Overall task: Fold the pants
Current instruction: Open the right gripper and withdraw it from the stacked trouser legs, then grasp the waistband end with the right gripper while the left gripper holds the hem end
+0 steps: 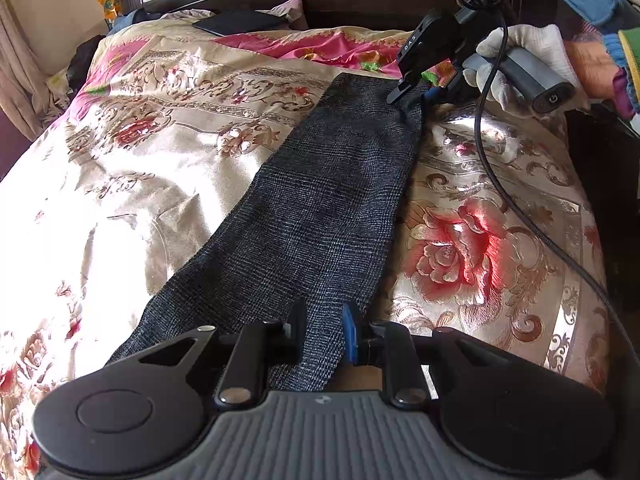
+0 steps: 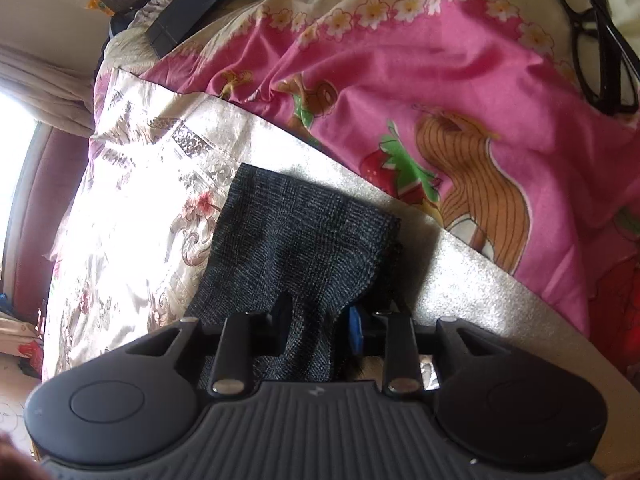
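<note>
Both grippers, left (image 1: 323, 334) and right (image 2: 316, 322), have jaws clenched on opposite ends of the pants (image 1: 320, 200), stretching them flat (over the bed (image 1: 140, 160)) for folding

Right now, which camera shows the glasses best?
The right wrist view: the black glasses lie on the pink sheet at its top right, both lenses visible. The left wrist view does not show them.
</note>
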`<action>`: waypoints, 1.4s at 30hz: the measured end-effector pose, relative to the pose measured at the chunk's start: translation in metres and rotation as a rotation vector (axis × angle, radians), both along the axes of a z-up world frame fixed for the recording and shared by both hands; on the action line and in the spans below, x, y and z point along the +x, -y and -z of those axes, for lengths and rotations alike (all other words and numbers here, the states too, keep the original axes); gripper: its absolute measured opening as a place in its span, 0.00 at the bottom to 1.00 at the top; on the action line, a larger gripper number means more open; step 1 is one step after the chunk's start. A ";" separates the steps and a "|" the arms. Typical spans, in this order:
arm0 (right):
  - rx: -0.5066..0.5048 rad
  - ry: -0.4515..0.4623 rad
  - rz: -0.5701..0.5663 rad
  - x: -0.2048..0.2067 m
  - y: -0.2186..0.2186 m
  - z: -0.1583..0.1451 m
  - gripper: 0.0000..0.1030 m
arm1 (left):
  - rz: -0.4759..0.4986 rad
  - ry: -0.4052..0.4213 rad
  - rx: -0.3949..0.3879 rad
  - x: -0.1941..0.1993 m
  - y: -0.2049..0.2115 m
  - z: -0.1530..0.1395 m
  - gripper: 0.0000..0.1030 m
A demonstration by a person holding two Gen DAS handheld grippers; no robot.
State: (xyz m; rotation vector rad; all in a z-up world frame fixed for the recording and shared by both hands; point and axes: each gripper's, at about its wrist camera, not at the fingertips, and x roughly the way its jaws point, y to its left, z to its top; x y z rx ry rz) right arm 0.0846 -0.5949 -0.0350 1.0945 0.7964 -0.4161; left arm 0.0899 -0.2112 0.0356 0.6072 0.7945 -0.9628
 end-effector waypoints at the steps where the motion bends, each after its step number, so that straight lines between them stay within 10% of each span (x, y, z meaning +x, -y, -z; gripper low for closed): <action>1: 0.032 0.019 0.022 -0.001 0.001 0.004 0.29 | 0.001 -0.001 -0.004 0.001 0.003 0.002 0.35; 16: -0.052 0.148 -0.046 0.015 -0.027 -0.022 0.07 | -0.047 -0.012 -0.061 0.029 0.047 0.044 0.36; 25: -0.365 0.199 -0.599 0.060 -0.196 -0.110 0.05 | -0.175 -0.054 -0.169 0.033 -0.020 0.031 0.36; 34: -0.301 0.229 -1.076 0.088 -0.396 -0.089 0.04 | -0.370 0.031 -0.162 0.022 -0.139 0.016 0.36; 42: -0.298 0.181 -0.910 0.101 -0.375 -0.105 0.04 | -0.409 0.034 -0.180 0.017 -0.155 0.017 0.36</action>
